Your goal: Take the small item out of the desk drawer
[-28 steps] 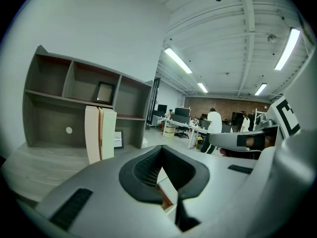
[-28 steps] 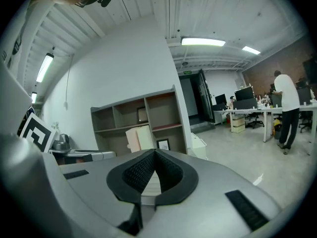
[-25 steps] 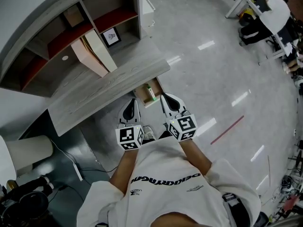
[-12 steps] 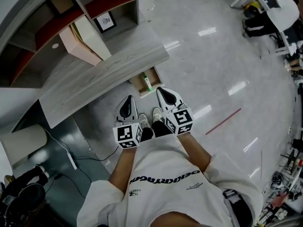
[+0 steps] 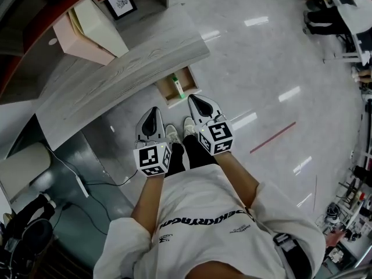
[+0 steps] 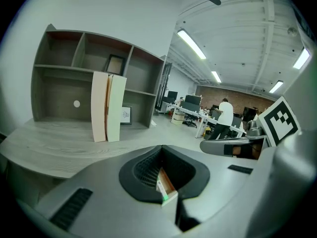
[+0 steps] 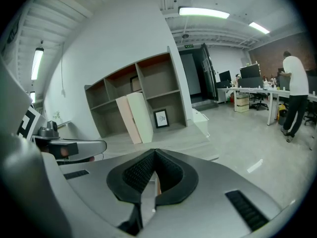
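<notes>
The desk drawer [image 5: 170, 92] stands pulled out from under the pale wood desk [image 5: 116, 80]. A small white and green item [image 5: 177, 86] lies inside it. My left gripper [image 5: 154, 110] hangs shut and empty just in front of the drawer, to its left. My right gripper [image 5: 191, 98] is also shut and empty, its tip close to the drawer's front right corner. In the left gripper view the item [image 6: 164, 188] and the drawer [image 6: 169, 178] show through the loop of the closed left gripper [image 6: 161, 147]. The right gripper [image 7: 155, 151] points at the desk.
A shelf unit [image 5: 70, 4] on the desk holds pink and cream folders [image 5: 87, 31] and a framed picture [image 5: 120, 3]. A cable [image 5: 102, 185] runs over the floor on the left. The person's shoes [image 5: 177, 133] stand between the grippers. Office desks with a person [image 5: 343, 10] are at the far right.
The desk and drawer have slid up and left in the head view. Both grippers stay shut side by side near the drawer front. The person's shoes have come into view.
</notes>
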